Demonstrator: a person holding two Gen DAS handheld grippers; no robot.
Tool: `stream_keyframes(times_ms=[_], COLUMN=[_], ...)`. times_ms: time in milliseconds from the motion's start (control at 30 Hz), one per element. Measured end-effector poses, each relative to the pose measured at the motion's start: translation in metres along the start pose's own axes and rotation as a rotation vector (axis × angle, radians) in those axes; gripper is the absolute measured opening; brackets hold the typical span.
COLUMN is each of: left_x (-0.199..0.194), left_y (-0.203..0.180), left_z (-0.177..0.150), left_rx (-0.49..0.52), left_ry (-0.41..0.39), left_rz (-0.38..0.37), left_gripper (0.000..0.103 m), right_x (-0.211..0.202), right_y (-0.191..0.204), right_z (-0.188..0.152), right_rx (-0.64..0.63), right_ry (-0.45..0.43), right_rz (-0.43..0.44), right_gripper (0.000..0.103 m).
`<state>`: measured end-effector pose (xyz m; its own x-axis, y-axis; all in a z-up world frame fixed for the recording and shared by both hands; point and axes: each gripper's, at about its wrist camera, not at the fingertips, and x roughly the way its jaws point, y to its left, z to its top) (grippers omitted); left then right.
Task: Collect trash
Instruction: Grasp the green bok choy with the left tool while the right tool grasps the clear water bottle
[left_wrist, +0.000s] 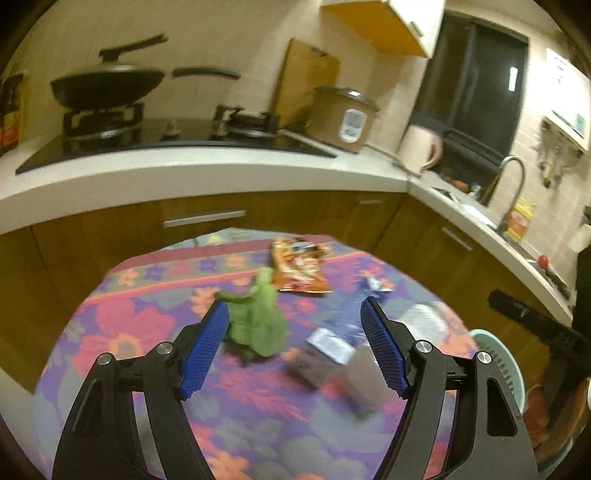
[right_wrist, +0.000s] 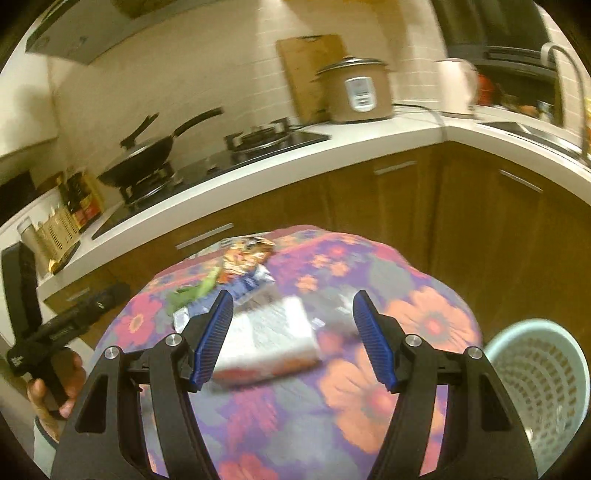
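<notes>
**Trash on the flowered cloth, both grippers empty**

Table (left_wrist: 122, 325) carries a bright floral cloth and stands in front of brown kitchen cabinets. Both views are blurred.

Left gripper (left_wrist: 293, 314): jaws wide apart, nothing between the blue pads, held above the cloth. Left wrist view, past the fingertips:
- green leaf scrap (left_wrist: 258, 325), just beside the left pad in the picture, lying on the cloth
- orange snack bag (left_wrist: 299, 271), farther back, near the table's far edge, touching or overlapping the leaf's tip
- blue-and-white wrapper (left_wrist: 340, 332), right of the leaf, partly behind the right finger
- white pack (left_wrist: 424, 321), right of that finger, smeared

Right gripper (right_wrist: 291, 314): jaws apart, nothing gripped, above the cloth. Right wrist view: the white pack (right_wrist: 273, 339) lies flat on the cloth below the gap between the fingers; cannot tell any contact. Behind it sit the wrapper (right_wrist: 255, 284), the leaf (right_wrist: 192, 295) and the snack bag (right_wrist: 243, 256).

Basket (right_wrist: 539, 384), pale green with slotted walls, stands low at the table's right side. Its inside is unclear.

A hand (right_wrist: 55, 387) grips the left tool's handle at the lower left edge of the right wrist view.

Counter behind: wok (left_wrist: 107, 86) on stove, rice cooker (left_wrist: 343, 118).
</notes>
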<state>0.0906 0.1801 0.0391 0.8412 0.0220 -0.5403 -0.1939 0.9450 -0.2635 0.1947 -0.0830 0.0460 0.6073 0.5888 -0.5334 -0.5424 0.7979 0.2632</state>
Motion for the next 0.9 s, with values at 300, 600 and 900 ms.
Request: stream_keyframes(times_ms=[300, 600, 900], left_x=[0.070, 0.095, 0.100], left_y=[0.025, 0.047, 0.049], left_z=[0.002, -0.011, -0.015], left_rx=[0.024, -0.037, -0.035], left_ry=[0.161, 0.219, 0.229], left_rz=[0.003, -0.036, -0.024], left_gripper=[0.069, 0.048, 0.027], right_x=[0.049, 0.041, 0.047], right_y=[0.048, 0.091, 0.099], right_z=[0.005, -0.049, -0.071], right_rx=[-0.048, -0.134, -0.177], right_ry=[0.075, 0.038, 0.049], right_rz=[0.047, -0.127, -0.311], right_gripper=[0.064, 0.065, 0.068])
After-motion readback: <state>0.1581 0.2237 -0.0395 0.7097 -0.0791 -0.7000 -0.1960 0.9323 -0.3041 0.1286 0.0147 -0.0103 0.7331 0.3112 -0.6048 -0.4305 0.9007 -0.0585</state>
